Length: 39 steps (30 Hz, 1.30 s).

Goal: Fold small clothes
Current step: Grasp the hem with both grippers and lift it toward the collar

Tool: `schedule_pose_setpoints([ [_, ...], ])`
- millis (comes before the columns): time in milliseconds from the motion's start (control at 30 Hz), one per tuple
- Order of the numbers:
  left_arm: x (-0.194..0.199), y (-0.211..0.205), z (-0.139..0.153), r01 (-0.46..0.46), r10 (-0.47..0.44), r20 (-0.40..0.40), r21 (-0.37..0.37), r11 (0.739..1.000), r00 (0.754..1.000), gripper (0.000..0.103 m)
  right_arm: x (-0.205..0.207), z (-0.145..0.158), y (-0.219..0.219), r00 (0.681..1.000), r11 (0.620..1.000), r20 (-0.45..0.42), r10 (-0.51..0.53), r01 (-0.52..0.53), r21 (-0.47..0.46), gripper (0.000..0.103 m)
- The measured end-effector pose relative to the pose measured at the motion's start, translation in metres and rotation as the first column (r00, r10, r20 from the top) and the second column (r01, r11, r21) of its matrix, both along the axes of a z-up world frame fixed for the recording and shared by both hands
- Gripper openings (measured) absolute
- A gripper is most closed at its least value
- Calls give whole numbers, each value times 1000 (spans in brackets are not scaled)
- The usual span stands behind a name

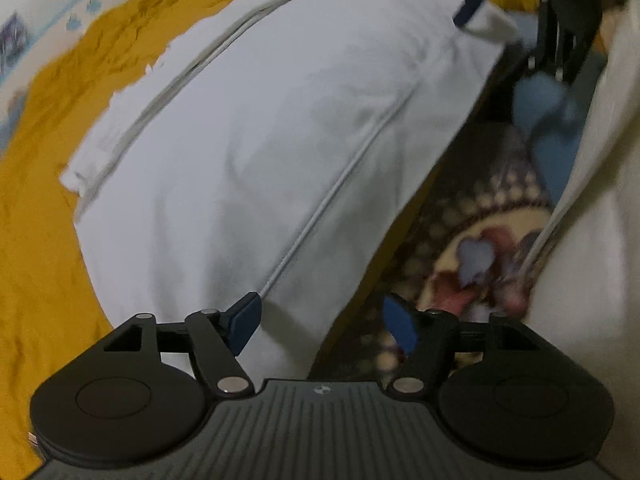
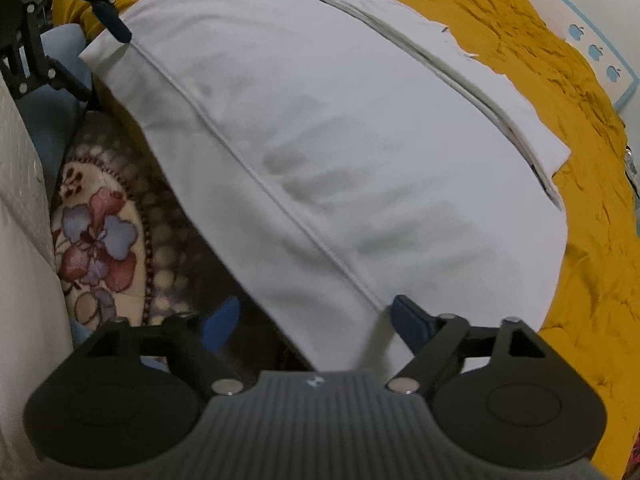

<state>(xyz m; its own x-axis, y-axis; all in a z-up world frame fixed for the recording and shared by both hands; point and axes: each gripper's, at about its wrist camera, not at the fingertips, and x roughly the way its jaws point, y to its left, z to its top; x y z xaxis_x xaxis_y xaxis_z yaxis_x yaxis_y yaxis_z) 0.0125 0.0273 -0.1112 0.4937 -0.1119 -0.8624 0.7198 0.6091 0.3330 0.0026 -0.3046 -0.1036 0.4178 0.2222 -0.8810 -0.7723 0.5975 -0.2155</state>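
A white garment (image 1: 256, 148) lies folded and flat on a mustard-yellow cloth (image 1: 44, 208), its stitched hem running along the near edge. My left gripper (image 1: 322, 324) is open, and one near corner of the garment lies loose between its blue fingertips. In the right wrist view the same garment (image 2: 360, 152) fills the middle. My right gripper (image 2: 316, 322) is open over the other near corner, its pads clear of the fabric. Each view shows the other gripper's blue finger (image 1: 472, 4) (image 2: 114, 24) at the far corner of the hem.
Past the near edge of the yellow cloth, a floral rug (image 2: 100, 240) lies on the floor below. The person's white clothing (image 1: 592, 240) stands close beside it. A pale board with blue apple shapes (image 2: 600, 56) borders the far side.
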Motion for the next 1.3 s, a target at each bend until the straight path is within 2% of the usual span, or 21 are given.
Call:
schedule_pose_setpoints([
  [100,-8,-9,-15,34,-45,93,111,993,995,86,-4,-8,3,1000,1000,17,-2,2,-23,81],
  [167,-14,-14,-26,56,-90,153,215,975,984,86,-7,-13,6,999,998,40,19,-17,-53,81],
  [267,-19,-11,-37,34,-112,211,341,940,971,86,-12,-18,7,996,994,69,54,-47,-98,81],
  [400,-22,-1,-44,19,-99,201,365,931,975,88,-21,-20,6,983,979,150,108,-79,-187,81],
  [567,-18,-5,-68,18,-136,234,445,895,963,92,-23,-45,10,966,942,189,179,-113,-317,82],
  [667,-13,-8,-72,4,-125,241,449,893,962,93,-20,-52,12,961,937,212,177,-99,-335,81],
  [700,-14,-8,-71,2,-126,244,453,892,961,88,-19,-53,12,959,935,217,180,-98,-341,76],
  [733,-13,-8,-69,0,-129,251,458,889,959,79,-19,-53,13,956,933,227,184,-97,-347,68],
  [767,-14,-7,-67,-4,-131,261,460,888,956,74,-18,-52,12,953,932,239,183,-91,-350,64],
  [833,-13,-6,-63,-11,-122,264,450,893,957,58,-16,-44,7,956,942,245,161,-75,-327,55],
  [867,-13,-6,-61,-15,-118,268,447,894,956,54,-14,-40,5,960,947,238,151,-71,-312,52],
  [933,-15,-6,-56,-25,-107,274,439,898,956,38,-13,-32,3,961,954,238,138,-65,-293,39],
  [967,-15,-5,-52,-33,-93,274,423,906,957,34,-13,-28,2,961,955,238,138,-65,-288,34],
  [1033,-15,-2,-39,-64,-47,277,377,924,960,19,-15,-18,1,963,962,238,131,-65,-266,12],
  [1133,-12,2,-16,-124,37,288,290,949,957,11,-16,3,-1,968,975,225,110,-61,-215,10],
  [1300,-8,2,29,-220,151,364,156,963,919,9,-14,33,-5,957,987,283,71,-26,-159,8],
])
